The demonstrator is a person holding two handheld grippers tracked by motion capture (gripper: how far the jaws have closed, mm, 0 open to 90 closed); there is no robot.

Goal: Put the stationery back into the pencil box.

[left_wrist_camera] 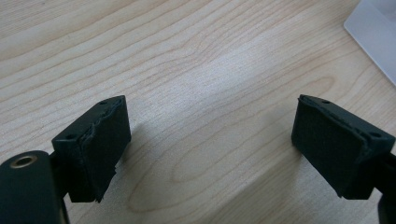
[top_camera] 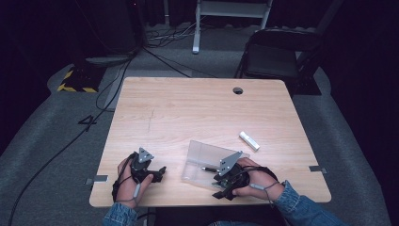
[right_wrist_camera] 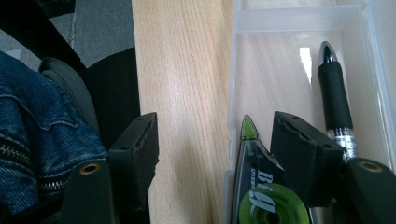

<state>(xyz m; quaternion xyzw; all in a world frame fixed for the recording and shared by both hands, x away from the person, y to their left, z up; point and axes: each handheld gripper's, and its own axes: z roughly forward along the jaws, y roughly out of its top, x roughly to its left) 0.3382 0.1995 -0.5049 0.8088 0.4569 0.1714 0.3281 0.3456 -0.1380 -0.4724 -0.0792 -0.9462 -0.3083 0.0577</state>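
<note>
We hold both grippers low at the near edge of the table [top_camera: 197, 108], jaws apart, gripping nothing.

Our right gripper [right_wrist_camera: 215, 140] has its jaws spread across the near wall of the clear plastic box [right_wrist_camera: 299, 21]: one jaw stands outside over bare wood, the other inside the box. Just beside that inner jaw lie a green correction tape dispenser [right_wrist_camera: 261, 196] on one side and a black pen [right_wrist_camera: 336, 98] on the other, neither pinched. Our left gripper [left_wrist_camera: 210, 144] stands wide open over bare wood, the box corner off beyond one jaw. A white eraser [top_camera: 249, 140] lies farther out.
</note>
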